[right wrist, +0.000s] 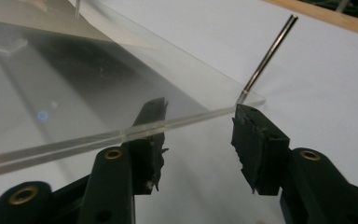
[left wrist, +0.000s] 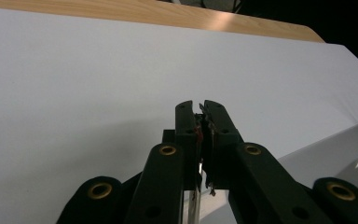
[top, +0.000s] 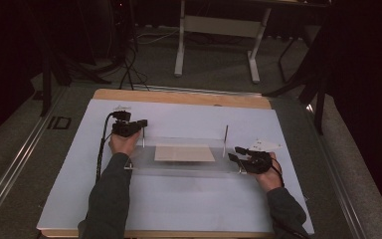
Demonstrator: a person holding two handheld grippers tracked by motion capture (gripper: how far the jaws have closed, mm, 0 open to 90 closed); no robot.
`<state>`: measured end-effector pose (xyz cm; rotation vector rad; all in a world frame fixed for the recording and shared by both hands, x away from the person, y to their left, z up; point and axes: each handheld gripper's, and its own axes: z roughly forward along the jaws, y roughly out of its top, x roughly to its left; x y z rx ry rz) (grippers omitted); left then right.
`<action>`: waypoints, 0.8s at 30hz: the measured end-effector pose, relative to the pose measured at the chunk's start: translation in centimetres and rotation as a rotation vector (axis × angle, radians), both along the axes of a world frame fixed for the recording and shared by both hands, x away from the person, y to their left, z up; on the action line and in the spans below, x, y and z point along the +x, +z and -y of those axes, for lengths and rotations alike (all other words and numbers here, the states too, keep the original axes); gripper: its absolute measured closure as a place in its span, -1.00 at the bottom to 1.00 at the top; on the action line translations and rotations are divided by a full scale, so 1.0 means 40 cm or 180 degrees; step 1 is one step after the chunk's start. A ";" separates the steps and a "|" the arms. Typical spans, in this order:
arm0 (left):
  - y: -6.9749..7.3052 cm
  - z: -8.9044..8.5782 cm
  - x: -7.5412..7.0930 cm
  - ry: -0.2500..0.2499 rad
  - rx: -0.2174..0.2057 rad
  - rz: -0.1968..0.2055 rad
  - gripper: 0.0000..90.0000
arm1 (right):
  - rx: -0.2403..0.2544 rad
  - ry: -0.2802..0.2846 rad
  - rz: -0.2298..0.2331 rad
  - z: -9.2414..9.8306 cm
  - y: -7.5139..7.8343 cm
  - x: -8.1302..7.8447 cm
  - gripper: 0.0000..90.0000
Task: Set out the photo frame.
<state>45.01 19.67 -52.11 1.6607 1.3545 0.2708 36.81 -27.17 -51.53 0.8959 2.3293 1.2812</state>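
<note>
A clear acrylic plate [top: 179, 168] lies on the white sheet, with a tan sheet [top: 184, 153] at its middle. Thin metal rods stand upright at its corners. My left gripper [top: 142, 123] is at the plate's far left corner, shut on the top of the rod [top: 143, 139] there. In the left gripper view the jaws [left wrist: 199, 103] are pressed together with a sliver of metal rod [left wrist: 196, 189] between them. My right gripper [top: 235, 153] is open at the plate's right end. In the right gripper view it [right wrist: 199, 109] straddles the plate's corner [right wrist: 177, 88], with one jaw seen through the plate and the other beside a rod [right wrist: 268, 53].
The white sheet [top: 179, 209] covers most of a wooden table [top: 179, 97], whose bare edge shows at the back. Beyond it a white desk frame [top: 216, 30] stands on the grey floor. Dark stands and cables are at the back left.
</note>
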 end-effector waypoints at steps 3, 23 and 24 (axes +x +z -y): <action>0.000 0.000 0.001 -0.0002 0.0003 -0.0006 0.90 | -0.0028 0.0050 0.0055 -0.005 0.002 -0.001 0.12; 0.001 -0.003 0.006 -0.0004 -0.0037 -0.0055 0.90 | 0.0005 0.0370 0.0502 -0.039 0.018 -0.022 -0.03; 0.001 -0.003 0.006 -0.0007 -0.0036 -0.0055 0.90 | 0.0015 0.0378 0.0505 -0.039 0.018 -0.022 -0.03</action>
